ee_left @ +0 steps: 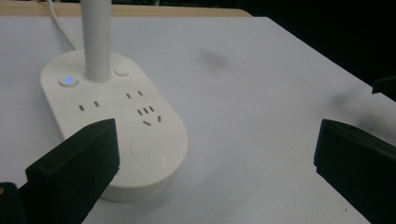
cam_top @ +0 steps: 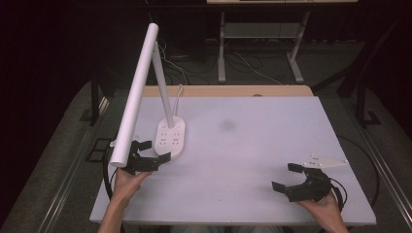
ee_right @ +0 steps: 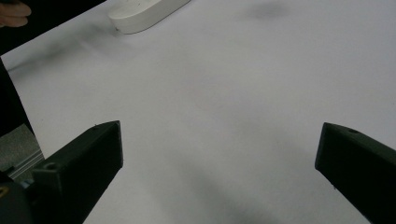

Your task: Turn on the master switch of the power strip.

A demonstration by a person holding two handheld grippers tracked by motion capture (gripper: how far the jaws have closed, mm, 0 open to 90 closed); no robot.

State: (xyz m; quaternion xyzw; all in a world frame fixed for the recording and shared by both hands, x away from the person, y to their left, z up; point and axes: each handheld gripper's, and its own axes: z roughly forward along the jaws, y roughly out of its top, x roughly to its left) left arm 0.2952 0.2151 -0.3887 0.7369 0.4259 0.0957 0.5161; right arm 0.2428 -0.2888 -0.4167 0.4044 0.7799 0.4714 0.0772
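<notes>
Lamp head [cam_top: 136, 92] long axis front-back, base [cam_top: 170, 138] likewise, grippers wide

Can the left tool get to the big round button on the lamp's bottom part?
Probably yes. The left tool is open right beside the lamp base, and nothing sits between it and the button.

Desk [cam_top: 252, 145] surface: wide bare white area across centre and right — open passage there. Obstacle at left: lamp base [cam_top: 170, 137] with sockets, an upright stem [cam_top: 164, 90] rising from it, and a long white lamp head [cam_top: 133, 97] slanting overhead toward the near left edge. Left tool [cam_top: 150, 151], jaws spread, sits just beside the base's near end, under the head — tight room. Right tool [cam_top: 286, 177], jaws spread, over bare desk near the front right corner.
</notes>
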